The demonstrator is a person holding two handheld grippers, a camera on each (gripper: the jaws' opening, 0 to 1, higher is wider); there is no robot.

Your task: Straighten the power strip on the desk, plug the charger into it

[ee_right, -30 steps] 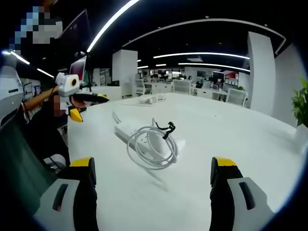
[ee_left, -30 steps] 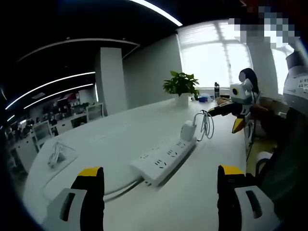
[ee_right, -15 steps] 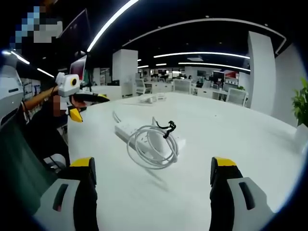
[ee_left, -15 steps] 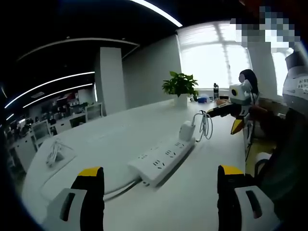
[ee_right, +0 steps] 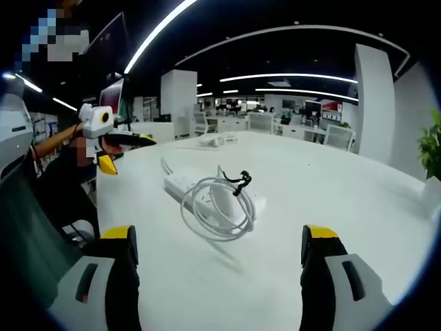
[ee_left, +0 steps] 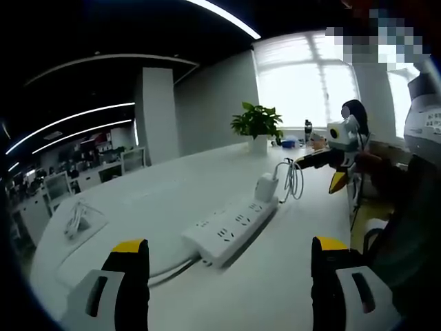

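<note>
A white power strip [ee_left: 231, 231] lies at a slant on the white desk [ee_left: 165, 193], its cord trailing from the near end. At its far end stands a white charger [ee_left: 267, 186] with a coiled white cable [ee_left: 295, 179]. My left gripper [ee_left: 227, 276] hovers open well short of the strip. In the right gripper view the charger [ee_right: 224, 203] and its coiled cable [ee_right: 207, 224] rest against the power strip [ee_right: 185, 186]. My right gripper [ee_right: 217, 276] is open, some way short of them. Each gripper appears in the other's view: the right gripper [ee_left: 324, 169] and the left gripper [ee_right: 120, 152], both above the desk edge.
A potted plant [ee_left: 258, 123] stands at the desk's far end by the window, with small items beside it. Another bundled cable [ee_left: 76, 221] lies far left on the desk. The person's body and sleeve [ee_left: 406, 227] border the desk edge. Office desks and chairs [ee_right: 275, 127] stand behind.
</note>
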